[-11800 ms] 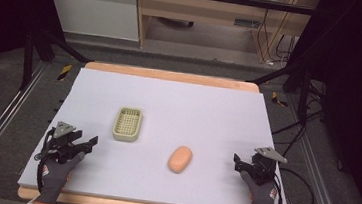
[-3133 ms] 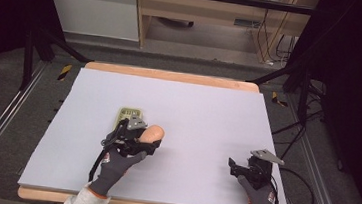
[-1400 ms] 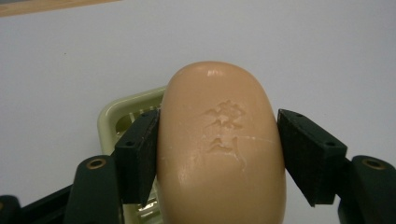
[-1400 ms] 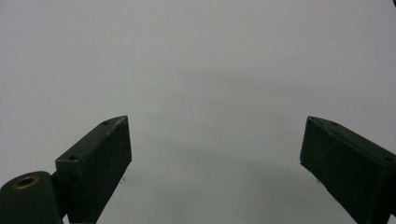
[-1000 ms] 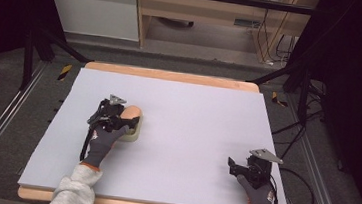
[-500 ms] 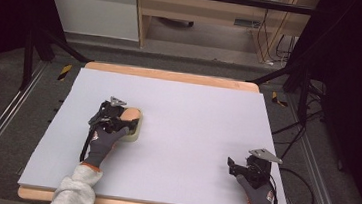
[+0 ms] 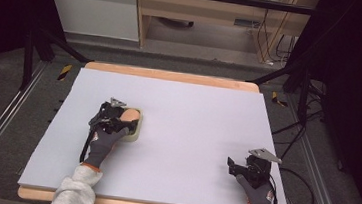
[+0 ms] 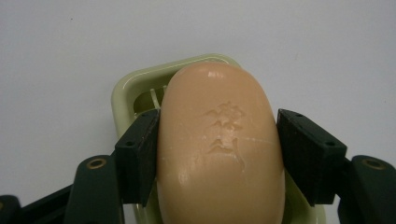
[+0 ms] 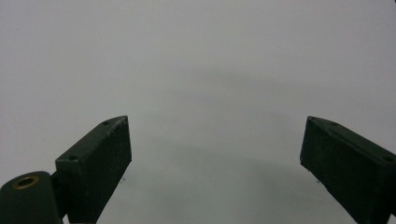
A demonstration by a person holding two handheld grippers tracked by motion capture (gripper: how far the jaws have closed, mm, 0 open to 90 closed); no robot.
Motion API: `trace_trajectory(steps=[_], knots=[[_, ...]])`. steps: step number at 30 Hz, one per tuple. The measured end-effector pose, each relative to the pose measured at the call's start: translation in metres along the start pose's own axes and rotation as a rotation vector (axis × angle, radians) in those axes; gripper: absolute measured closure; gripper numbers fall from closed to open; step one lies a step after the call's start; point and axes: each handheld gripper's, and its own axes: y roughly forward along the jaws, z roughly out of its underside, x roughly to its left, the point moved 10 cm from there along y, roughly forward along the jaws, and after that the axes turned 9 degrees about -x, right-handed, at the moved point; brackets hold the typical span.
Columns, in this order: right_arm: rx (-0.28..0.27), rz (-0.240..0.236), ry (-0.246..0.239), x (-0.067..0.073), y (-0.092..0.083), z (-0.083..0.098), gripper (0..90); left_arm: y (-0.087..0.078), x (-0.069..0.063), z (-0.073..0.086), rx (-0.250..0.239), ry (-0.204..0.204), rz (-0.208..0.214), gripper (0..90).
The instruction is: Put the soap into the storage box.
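Soap bar [image 8: 219,149], peach-orange w/ a stamped mark on top, sits over the pale green dish [image 8: 122,91], left-centre of the table [image 7: 193,113]. Left tongs [image 8: 219,156] clamp it across the short axis, one jaw pressed on each long side, roughly mid-length. Can't tell if the bar's underside already rests in the dish or hangs just above it; the bar hides most of the dish floor, only a rim and a few slats show at the far end.

Handling, my guess: bar is rigid, moderately dense, smooth rounded flanks, so probably slippery esp. if damp. Curved sides mean flat jaws bite on a narrow line; squeeze too hard off-centre and it could squirt fwd or back. Best hold is where it is now, across the widest part near the middle. Surface is soft enough to dent or scratch; faint scuffs already visible nr the stamp. Dish looks like light plastic, likely to skid if nudged.

Right tongs [image 9: 217,154] spread wide w/ nothing between them, over bare table nr the right front corner, well apart from the bar.
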Motion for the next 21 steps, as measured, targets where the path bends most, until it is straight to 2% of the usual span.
trace_trajectory(steps=[16,21], knots=[[0.001,0.0,-0.001,0.0001,0.0,0.0001,8.7,0.0011,0.001,0.0053,0.019,-0.003,-0.012,32.2],[0.001,0.0,0.0,0.0005,0.0,0.0,8.7,-0.0062,0.0028,-0.0016,-0.021,-0.031,-0.002,30.6]])
